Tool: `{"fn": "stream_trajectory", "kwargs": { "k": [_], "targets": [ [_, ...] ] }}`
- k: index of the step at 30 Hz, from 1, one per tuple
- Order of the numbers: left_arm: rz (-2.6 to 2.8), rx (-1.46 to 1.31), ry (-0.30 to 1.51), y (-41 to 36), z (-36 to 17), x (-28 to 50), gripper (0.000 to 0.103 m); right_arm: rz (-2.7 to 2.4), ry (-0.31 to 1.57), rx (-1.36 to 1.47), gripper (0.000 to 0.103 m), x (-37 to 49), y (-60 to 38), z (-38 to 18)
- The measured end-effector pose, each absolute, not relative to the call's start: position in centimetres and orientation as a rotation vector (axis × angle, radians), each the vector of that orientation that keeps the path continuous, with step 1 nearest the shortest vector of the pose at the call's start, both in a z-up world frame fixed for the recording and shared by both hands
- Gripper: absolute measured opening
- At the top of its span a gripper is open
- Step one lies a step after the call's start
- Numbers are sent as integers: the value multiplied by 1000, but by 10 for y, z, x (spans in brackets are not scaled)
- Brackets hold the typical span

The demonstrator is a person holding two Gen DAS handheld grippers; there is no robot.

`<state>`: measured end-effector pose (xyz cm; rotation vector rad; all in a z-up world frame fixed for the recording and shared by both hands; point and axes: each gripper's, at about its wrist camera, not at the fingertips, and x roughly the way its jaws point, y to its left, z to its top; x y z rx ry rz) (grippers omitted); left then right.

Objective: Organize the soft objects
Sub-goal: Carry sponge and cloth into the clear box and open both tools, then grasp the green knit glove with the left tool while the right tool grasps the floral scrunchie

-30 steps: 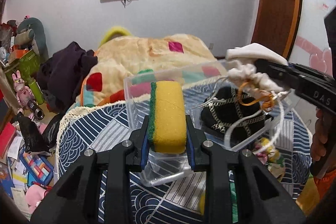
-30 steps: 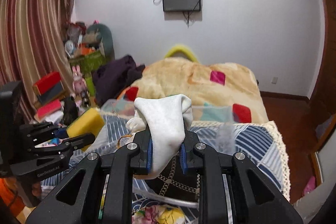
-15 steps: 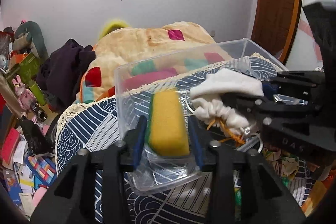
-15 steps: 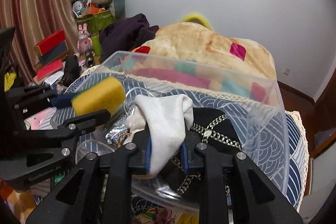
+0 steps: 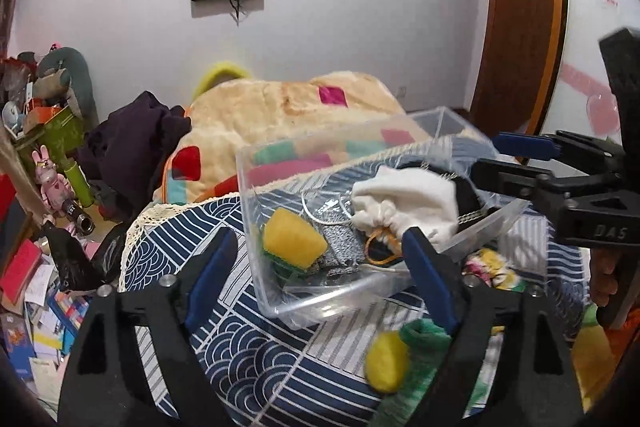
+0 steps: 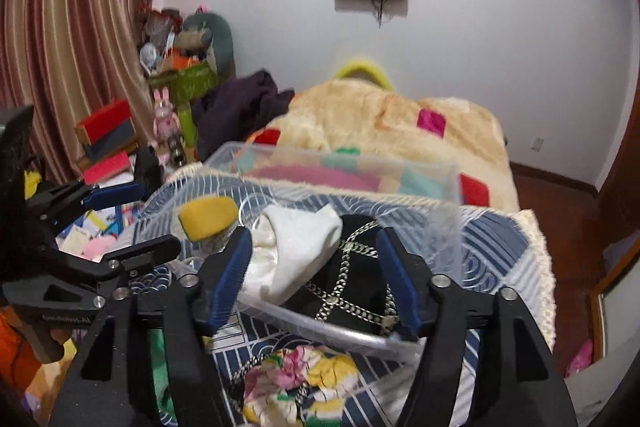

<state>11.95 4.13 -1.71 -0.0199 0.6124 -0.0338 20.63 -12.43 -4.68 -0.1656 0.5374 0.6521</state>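
Sponge (image 5: 294,235): released a moment ago, now lying inside the clear bin (image 5: 320,303).
White sock (image 6: 300,247): likewise dropped there.
Left gripper (image 5: 320,259): fingers spread, empty.
Right gripper (image 6: 316,275): fingers spread, empty.
Remaining: floral cloth (image 6: 296,379) left outside.

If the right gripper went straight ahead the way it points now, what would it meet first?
Most likely the near rim of the clear plastic bin, and just beyond it the white sock lying on the black chain-patterned item. The right gripper is open; depth is hard to judge.
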Motion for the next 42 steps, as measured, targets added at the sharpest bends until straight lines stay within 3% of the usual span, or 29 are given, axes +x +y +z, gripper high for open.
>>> {"fn": "stream_trajectory", "kwargs": {
  "k": [5,12,22,25,28,34,36,42],
  "targets": [
    [-37,-75,583,41,-12,97,98,632,456,-151,80,181,-143,-36],
    [-55,-50,586,26,-23,65,99,606,477,-176,80,166,-153,-57],
    [-120,-108,725,6,-80,54,99,631,637,-198,80,162,-150,-117],
    [-117,-138,720,4,-88,53,99,632,676,-172,80,164,-150,-131],
    [-116,-168,706,3,-92,50,98,642,710,-118,66,169,-154,-139],
    [-132,-167,692,-1,-92,45,70,663,694,-87,35,162,-158,-138],
    [-133,-163,683,-1,-90,43,55,653,677,-103,25,158,-156,-139],
    [-128,-152,661,2,-85,38,29,653,633,-90,18,151,-165,-135]
  ]
}}
